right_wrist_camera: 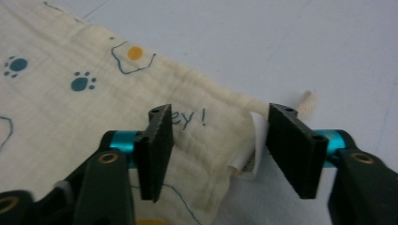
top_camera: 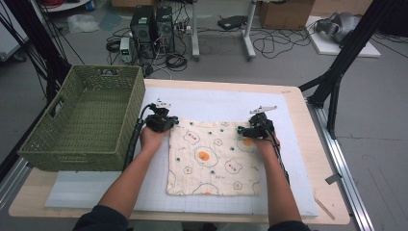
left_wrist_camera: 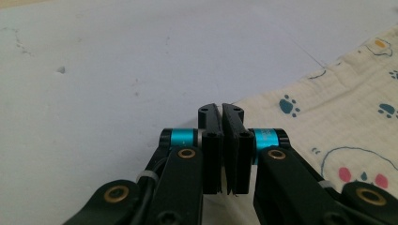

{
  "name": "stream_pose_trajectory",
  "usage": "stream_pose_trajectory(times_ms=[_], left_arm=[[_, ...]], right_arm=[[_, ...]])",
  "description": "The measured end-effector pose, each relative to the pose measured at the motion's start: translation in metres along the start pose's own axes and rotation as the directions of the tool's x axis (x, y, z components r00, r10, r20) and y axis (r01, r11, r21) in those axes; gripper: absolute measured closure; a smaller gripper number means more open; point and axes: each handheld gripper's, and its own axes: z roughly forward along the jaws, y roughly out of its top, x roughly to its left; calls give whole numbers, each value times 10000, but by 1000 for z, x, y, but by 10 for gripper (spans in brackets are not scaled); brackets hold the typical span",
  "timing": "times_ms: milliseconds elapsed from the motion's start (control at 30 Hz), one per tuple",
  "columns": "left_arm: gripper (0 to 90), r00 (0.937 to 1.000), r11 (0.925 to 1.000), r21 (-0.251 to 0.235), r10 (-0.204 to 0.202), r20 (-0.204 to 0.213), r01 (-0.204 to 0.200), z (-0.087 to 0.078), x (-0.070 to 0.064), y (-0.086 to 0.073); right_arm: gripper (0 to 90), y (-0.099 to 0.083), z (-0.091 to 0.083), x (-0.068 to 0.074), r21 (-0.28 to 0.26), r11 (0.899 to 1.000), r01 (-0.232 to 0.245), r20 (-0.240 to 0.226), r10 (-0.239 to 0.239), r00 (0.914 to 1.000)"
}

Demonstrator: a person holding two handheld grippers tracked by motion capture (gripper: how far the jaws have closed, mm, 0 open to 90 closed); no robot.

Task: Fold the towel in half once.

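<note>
Cream cloth (top_camera: 215,157) printed with paw marks and egg shapes, spread flat on the white mat (top_camera: 221,103) covering the surface (top_camera: 310,144), right of the green woven basket (top_camera: 84,120). At the cloth's far left corner, left hand-held gripper (top_camera: 171,121), jaws pressed together just beside the cloth's edge, with nothing visibly caught between them. At the cloth's far right corner, right hand-held gripper (right_wrist_camera: 216,140), jaws spread apart, straddling the hem and its white label (right_wrist_camera: 248,154). Beyond the cloth, bare mat; past the surface, floor with cables and computer towers (top_camera: 153,26).
</note>
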Motion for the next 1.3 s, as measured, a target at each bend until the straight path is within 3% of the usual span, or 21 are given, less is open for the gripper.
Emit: stream_pose_trajectory(times_ms=[100,233,367,467,567,733,867,933,967,1300], left_arm=[[861,10000,10000,21,55,-4,-55,0,1,0],[869,9995,10000,-2,-46,-314,46,-1,1,1],[870,9975,9957,-893,-287,-643,229,-9,4,10],[870,9959,9853,-1562,-772,-468,690,-15,6,14],[869,9973,9849,-1590,-720,-169,684,-18,7,14],[868,9979,9852,-1597,-593,247,625,-24,5,14],[865,9998,9885,-1515,48,204,-17,-34,-3,16],[865,9994,9856,-1666,329,129,-303,-38,-8,16],[865,9995,9823,-1854,302,93,-279,-41,-10,15],[865,9983,9781,-2069,339,464,-236,-58,-21,-4]], right_arm=[[690,3,0,5,114,9985,533,-455,-527,9976],[826,6,-1,6,305,9983,487,-752,-463,9961],[840,9,-2,9,100,9979,643,-201,-641,9977],[840,14,-7,8,-621,9970,454,223,-441,9988],[839,19,-12,9,-997,9940,460,417,-420,9982],[837,19,-18,10,-982,9931,644,348,-613,9975],[837,21,-29,14,-1134,9897,875,308,-845,9959],[836,21,-35,15,-1124,9888,986,291,-959,9950],[837,21,-37,16,-1164,9879,1024,297,-996,9946],[831,6,-61,29,-1408,9812,1322,294,-1293,9912]])
